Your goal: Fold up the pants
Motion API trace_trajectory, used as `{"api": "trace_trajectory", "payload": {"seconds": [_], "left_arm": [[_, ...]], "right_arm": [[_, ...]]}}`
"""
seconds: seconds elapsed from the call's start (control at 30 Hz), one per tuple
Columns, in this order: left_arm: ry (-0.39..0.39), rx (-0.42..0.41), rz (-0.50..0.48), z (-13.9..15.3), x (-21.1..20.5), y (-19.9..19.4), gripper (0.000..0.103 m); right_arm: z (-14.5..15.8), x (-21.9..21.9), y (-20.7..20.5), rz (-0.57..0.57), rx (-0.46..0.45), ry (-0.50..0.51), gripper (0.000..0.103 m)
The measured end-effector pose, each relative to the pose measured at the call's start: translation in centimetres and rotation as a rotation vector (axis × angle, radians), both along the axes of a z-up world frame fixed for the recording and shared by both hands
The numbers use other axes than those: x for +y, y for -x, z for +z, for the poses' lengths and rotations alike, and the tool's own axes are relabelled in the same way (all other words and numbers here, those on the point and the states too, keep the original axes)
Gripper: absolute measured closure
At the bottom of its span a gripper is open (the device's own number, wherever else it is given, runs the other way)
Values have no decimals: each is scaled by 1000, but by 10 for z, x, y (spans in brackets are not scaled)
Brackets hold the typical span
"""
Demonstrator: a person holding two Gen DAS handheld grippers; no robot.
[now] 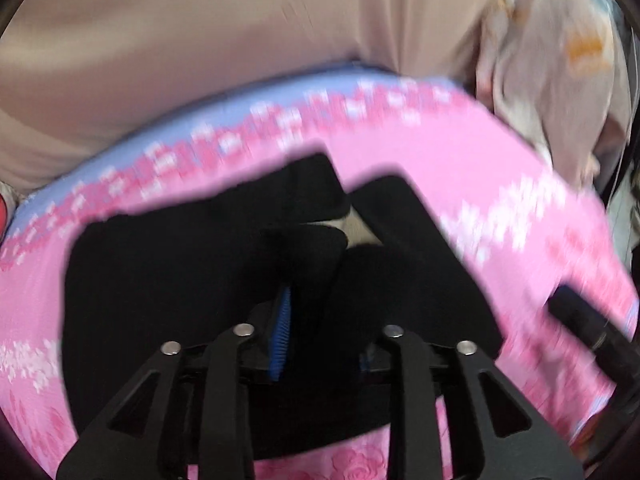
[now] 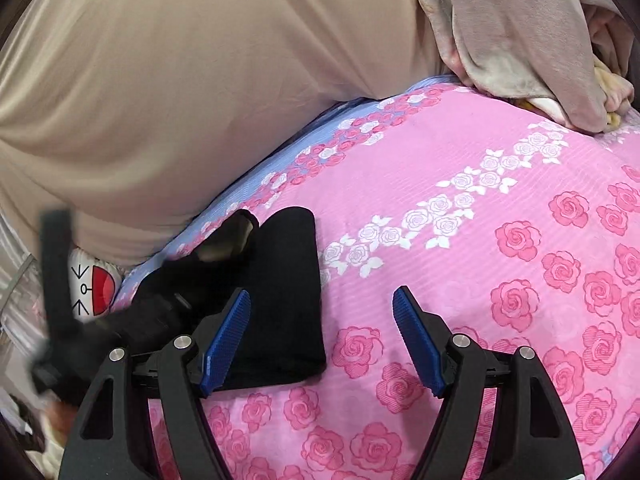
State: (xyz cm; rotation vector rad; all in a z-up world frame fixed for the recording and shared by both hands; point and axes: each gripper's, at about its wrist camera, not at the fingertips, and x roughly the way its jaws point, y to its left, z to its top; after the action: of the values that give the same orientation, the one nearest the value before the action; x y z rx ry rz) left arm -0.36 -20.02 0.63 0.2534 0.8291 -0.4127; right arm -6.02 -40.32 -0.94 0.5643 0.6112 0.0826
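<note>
The black pants point(image 1: 180, 280) lie folded on the pink rose-print bed sheet point(image 1: 460, 168). My left gripper point(image 1: 320, 320) holds a bunch of the black fabric between its jaws; only one blue pad point(image 1: 282, 328) shows, the other is buried in cloth. This view is motion-blurred. In the right wrist view the pants point(image 2: 288, 292) lie left of centre, with the left gripper point(image 2: 168, 304) blurred on their left side. My right gripper point(image 2: 322, 316) is open and empty, its left pad point(image 2: 226, 332) over the pants' edge, its right pad point(image 2: 416, 344) over bare sheet point(image 2: 480, 280).
A beige pillow or cushion point(image 2: 180, 80) runs along the far side of the bed. A crumpled grey-beige blanket point(image 2: 540, 40) lies at the far right. A white cartoon-print item point(image 2: 94, 284) sits at the left edge. The right gripper's dark body point(image 1: 588, 332) shows in the left view.
</note>
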Motion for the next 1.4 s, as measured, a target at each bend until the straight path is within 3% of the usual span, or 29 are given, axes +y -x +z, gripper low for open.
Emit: {"api": "trace_trajectory", "payload": {"seconds": [0.03,0.07,0.13,0.23,0.37,0.47,0.53,0.67,0.77,0.83,0.87,0.9,1.03,1.23,1.33,1.4], "left_arm": [[-5,-39,-9,2,3,10,69],[3,-81,-33,9,10,23,44],[76,-115,-38,30,33,40,5],[198,-162,-43,63,80,58,5],[194,-187,113,78,136,50,5],[150,-156,276,64,179,32,5],[136,-94,364,50,209,19,5],[127,-32,456,29,246,8,5],[101,-21,491,18,261,2,5],[61,-26,512,12,267,-1,5],[43,-25,520,8,269,-5,5],[22,-22,529,5,271,-6,5],[-38,-8,545,-6,280,-11,5],[-42,10,559,-10,284,-12,5],[-52,18,564,-12,282,-13,5],[-65,14,560,-11,278,-12,5]], "right_arm": [[1,0,-1,7,-1,-2,31],[3,1,-2,22,-4,-4,31],[8,4,-6,51,-11,-11,30],[18,19,-19,132,-27,-36,25],[23,48,-54,286,-6,-83,19],[7,70,-86,351,81,-98,19],[-10,83,-101,370,156,-142,17],[-7,98,-102,349,128,-90,22],[-6,111,-106,319,156,-40,22],[-4,114,-106,306,156,-36,36],[-3,116,-107,306,154,-25,63],[-4,117,-109,307,160,-14,75],[2,130,-109,309,156,24,81],[26,160,-114,360,107,62,84],[42,164,-116,388,61,-5,86],[68,155,-107,387,-22,-42,87]]}}
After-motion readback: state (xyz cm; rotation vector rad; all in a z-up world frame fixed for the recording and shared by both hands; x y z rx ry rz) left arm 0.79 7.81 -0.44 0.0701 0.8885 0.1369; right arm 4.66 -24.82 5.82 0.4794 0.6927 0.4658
